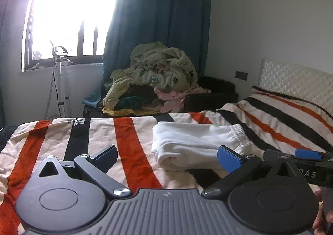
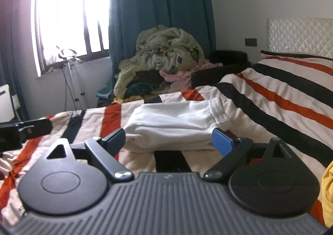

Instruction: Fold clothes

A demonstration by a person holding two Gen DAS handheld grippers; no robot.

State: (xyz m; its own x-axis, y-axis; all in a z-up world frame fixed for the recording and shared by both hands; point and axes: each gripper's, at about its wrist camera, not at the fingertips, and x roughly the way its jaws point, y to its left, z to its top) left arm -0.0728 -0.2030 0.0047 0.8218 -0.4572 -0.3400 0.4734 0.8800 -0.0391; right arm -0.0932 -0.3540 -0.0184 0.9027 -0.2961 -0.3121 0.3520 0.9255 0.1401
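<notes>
A folded white garment (image 1: 195, 143) with an elastic waistband lies on the striped bedspread (image 1: 52, 141); it also shows in the right wrist view (image 2: 174, 124). My left gripper (image 1: 168, 158) is open and empty, just short of the garment's near edge. My right gripper (image 2: 169, 141) is open and empty, its fingers on either side of the garment's near edge without closing on it. The right gripper also shows at the right of the left wrist view (image 1: 306, 154), and part of the left gripper at the left of the right wrist view (image 2: 25, 131).
A heap of unfolded clothes and a pale green blanket (image 1: 154, 74) sits beyond the bed's far edge below a blue curtain (image 1: 158, 16). A white quilted headboard (image 1: 295, 81) is at right. A yellow cloth (image 2: 327, 189) lies at the right edge. A stand (image 1: 60, 81) is under the window.
</notes>
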